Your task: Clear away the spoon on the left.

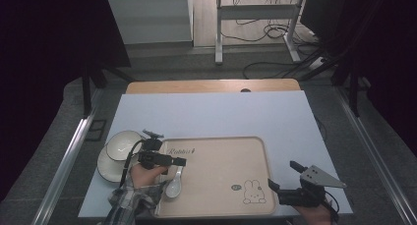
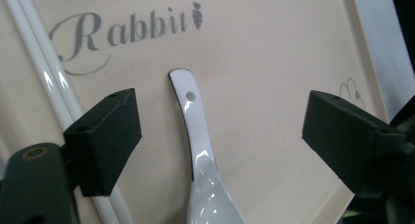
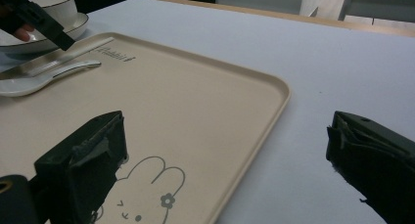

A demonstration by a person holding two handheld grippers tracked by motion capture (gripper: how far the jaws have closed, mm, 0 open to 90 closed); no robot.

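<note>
The white spoon (image 2: pixel 195 150) lies on the beige tray (image 1: pixel 231 161), near the tray's left edge, its handle end with the small hole pointing toward the "Rabbit" lettering (image 2: pixel 129 35). The left gripper (image 2: pixel 220 141) hangs right over it with jaws wide apart, the handle running up the gap between them and touching neither. Beside the spoon, under the left-hand jaw in the left gripper view, lie two white chopsticks (image 2: pixel 54 82), close alongside but apart from the spoon. Past the left gripper, off the tray's edge, a bowl (image 1: pixel 123 145) sits on a plate (image 1: pixel 105 167) on the pale table (image 1: pixel 211 114). The right gripper (image 1: pixel 285 178) hovers well away at the tray's near right corner, jaws spread and empty, one above the rabbit drawing (image 3: pixel 156 185), the other above bare tabletop.
</note>
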